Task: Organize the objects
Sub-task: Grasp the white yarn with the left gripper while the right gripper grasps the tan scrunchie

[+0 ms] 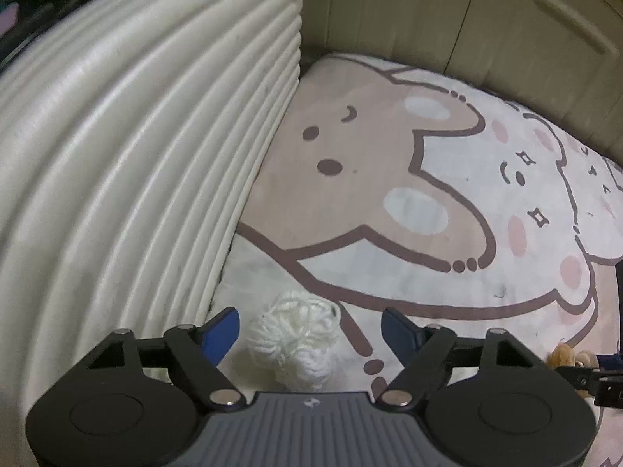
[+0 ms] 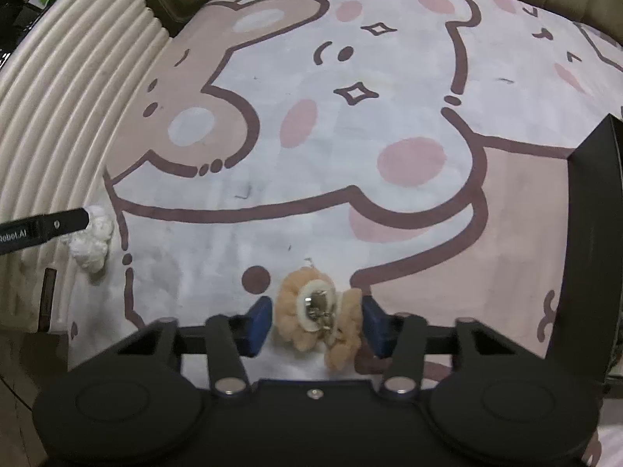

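A white yarn pom-pom (image 1: 296, 334) lies on the cartoon rug (image 1: 389, 257), close to a ribbed cream cushion. My left gripper (image 1: 311, 327) points down over it, open, with a gap between each blue finger and the yarn. The same pom-pom (image 2: 93, 241) shows far left in the right wrist view, beside a black left finger (image 2: 46, 227). A tan fluffy keychain toy (image 2: 315, 311) with a shiny metal centre lies on the rug (image 2: 350, 202) between the blue fingers of my right gripper (image 2: 316, 323). Those fingers stand close to its fluff without squeezing it.
The ribbed cream cushion (image 1: 136, 155) rises along the left side of the rug. Beige panels (image 1: 428, 19) close off the far edge. A black upright panel (image 2: 584, 233) stands at the right, close to my right gripper.
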Motion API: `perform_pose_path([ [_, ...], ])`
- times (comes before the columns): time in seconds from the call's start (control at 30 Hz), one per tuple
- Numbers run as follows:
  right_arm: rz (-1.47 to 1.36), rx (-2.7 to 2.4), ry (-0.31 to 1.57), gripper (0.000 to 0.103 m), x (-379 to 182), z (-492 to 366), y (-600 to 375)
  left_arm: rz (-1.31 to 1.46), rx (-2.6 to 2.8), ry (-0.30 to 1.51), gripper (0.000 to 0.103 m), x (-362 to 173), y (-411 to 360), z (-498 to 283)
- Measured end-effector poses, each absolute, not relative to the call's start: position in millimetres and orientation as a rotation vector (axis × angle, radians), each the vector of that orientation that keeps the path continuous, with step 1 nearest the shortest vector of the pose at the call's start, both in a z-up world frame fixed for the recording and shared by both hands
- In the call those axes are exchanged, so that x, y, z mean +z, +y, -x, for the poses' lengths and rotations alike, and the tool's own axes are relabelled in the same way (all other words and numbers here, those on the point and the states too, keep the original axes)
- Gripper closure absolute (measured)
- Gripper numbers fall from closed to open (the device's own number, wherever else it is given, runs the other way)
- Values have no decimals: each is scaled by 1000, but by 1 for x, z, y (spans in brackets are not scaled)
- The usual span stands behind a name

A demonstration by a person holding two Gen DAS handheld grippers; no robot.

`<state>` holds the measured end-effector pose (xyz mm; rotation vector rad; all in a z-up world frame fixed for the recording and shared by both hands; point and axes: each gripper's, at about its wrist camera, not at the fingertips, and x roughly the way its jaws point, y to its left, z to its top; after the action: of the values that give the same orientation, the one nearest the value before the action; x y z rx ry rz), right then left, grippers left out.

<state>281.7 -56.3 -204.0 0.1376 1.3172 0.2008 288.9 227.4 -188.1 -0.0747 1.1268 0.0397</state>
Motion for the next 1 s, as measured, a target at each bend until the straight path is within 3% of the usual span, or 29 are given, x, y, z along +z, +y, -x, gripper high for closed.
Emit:
perform_pose_path([
  [0.13,-122,216,1321,69,-206,-284,-54,82,38,1140,27,-195,229,-293],
  [0.27,-126,230,1285,73,-201,-286,-56,79,38,1161,29,-203,229,-298],
  [0.53,-127,241,1269,73,-199,-288,-58,81,65,1215,54,-218,236,-302],
  [0.87,-118,249,1260,73,-195,-286,-55,47,56,1257,54,-225,233,-301],
  [1.0,-117,244,1252,78,-192,-285,-58,62,70,1240,60,-220,236,-303],
])
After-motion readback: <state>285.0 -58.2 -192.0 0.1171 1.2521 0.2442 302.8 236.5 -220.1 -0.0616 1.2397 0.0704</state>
